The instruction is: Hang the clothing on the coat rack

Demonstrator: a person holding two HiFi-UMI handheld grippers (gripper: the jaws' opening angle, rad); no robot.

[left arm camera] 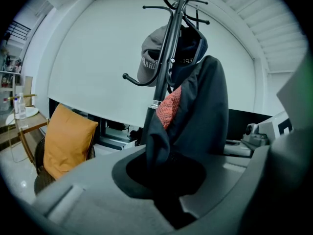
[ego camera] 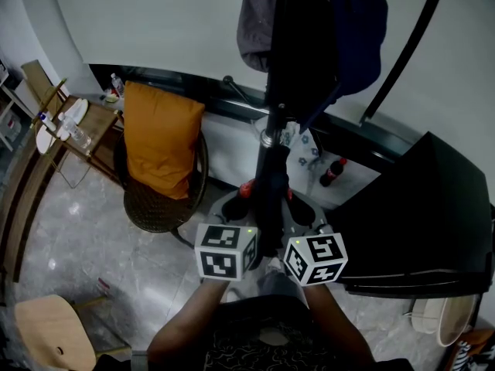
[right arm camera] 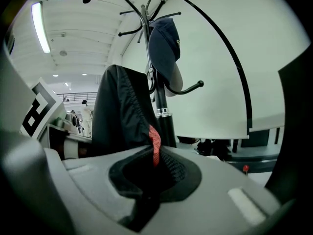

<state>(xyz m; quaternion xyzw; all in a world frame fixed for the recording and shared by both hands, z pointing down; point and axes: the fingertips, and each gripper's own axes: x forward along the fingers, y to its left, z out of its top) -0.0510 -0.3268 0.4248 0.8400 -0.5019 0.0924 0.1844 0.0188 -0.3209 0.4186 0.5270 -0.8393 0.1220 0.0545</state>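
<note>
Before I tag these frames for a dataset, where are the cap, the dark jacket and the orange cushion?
cap (left arm camera: pixel 152 45), left gripper view, on its grey crown.
dark jacket (left arm camera: pixel 205 116), left gripper view, on its outer fabric.
orange cushion (ego camera: pixel 161 139), head view, middle of its face.

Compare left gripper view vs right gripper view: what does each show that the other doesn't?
Left gripper view only: an orange cushion on a wicker chair, and a side table with a bottle.
Right gripper view only: a ceiling light strip and a long curved black rod.
Both: the coat rack, a cap hung on it, and the dark jacket with red lining, clamped by the left hand-held gripper and the right hand-held gripper.
</note>
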